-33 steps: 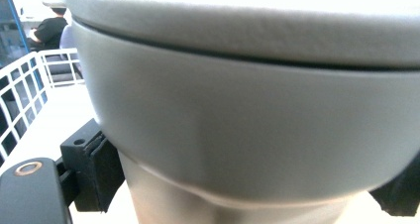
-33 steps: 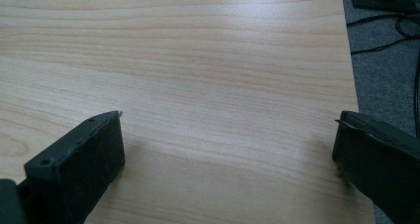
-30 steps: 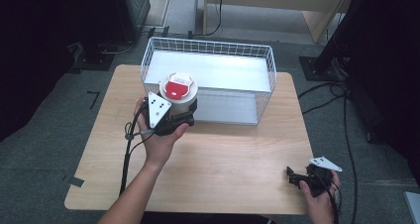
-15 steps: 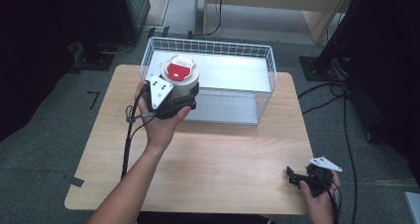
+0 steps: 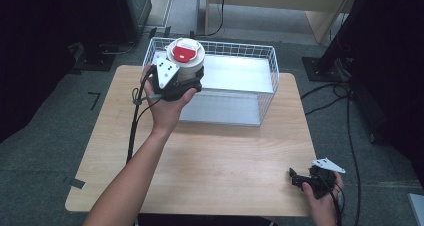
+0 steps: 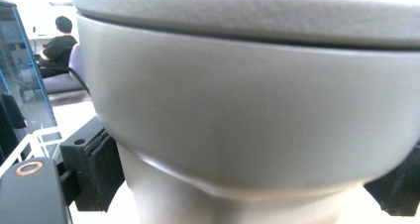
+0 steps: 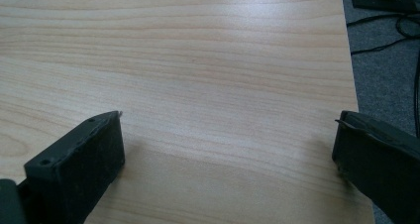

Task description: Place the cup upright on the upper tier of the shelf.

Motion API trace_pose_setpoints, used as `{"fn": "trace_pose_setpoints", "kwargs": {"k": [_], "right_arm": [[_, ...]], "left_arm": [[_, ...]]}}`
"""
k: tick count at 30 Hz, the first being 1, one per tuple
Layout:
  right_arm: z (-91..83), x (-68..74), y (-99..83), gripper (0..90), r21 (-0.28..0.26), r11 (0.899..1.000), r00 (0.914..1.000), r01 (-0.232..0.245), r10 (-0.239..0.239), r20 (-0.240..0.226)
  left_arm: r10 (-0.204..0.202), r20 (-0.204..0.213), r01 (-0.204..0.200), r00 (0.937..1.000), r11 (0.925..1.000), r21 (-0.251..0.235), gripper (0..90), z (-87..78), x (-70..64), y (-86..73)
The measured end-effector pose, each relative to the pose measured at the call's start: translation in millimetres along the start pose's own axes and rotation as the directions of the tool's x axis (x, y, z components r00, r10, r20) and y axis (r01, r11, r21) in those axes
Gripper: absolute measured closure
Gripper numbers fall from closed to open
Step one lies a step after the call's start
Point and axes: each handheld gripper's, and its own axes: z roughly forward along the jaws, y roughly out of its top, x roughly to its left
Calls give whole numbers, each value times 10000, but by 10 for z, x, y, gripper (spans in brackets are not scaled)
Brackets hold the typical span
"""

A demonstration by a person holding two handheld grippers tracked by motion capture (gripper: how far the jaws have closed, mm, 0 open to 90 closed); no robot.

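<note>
A white round container [image 5: 185,56] with a red and white lid hangs upright over the near left corner of the white wire basket [image 5: 240,48]. My left gripper [image 5: 184,82] is shut on its lower body. In the left gripper view the container [image 6: 247,100] is very close, its wide rim above, with a black pad [image 6: 94,169] pressed on each side of its narrower base. My right gripper [image 5: 300,178] rests low near the front right corner of the wooden table [image 5: 200,161]. In the right gripper view its jaws stand wide apart, open over bare wood [image 7: 198,60].
The basket stands at the far middle of the table, and its pale floor [image 5: 235,73] holds nothing I can see. Black stands and cables [image 5: 345,101] lie on the grey floor to the right. A seated person [image 6: 57,40] is far off in the left gripper view.
My left gripper has carried the container up and away from me, from in front of the basket's near wall to over its left corner. The right gripper has stayed put.
</note>
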Motion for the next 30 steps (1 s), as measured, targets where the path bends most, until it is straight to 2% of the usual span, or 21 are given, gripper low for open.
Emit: {"fn": "trace_pose_setpoints", "kwargs": {"k": [13, 16, 18, 30], "right_arm": [[2, -1, 0, 0, -20, 10000, 10000, 14, -14, -11], [2, -1, 0, 0, -24, 10000, 10000, 12, -12, -14], [2, -1, 0, 0, -26, 10000, 10000, 15, -15, -12], [1, 0, 1, 0, -10, 10000, 10000, -4, 4, -14]], "left_arm": [[-103, -226, 106, 9997, 9999, 107, 87, 349, 103, 29], [-308, -214, 312, 9993, 9993, 194, 88, 441, 141, 30], [-734, -143, 737, 9972, 9970, 230, 88, 505, 175, 40], [-825, -457, 844, 9955, 9956, 409, 88, 749, 226, 63]]}}
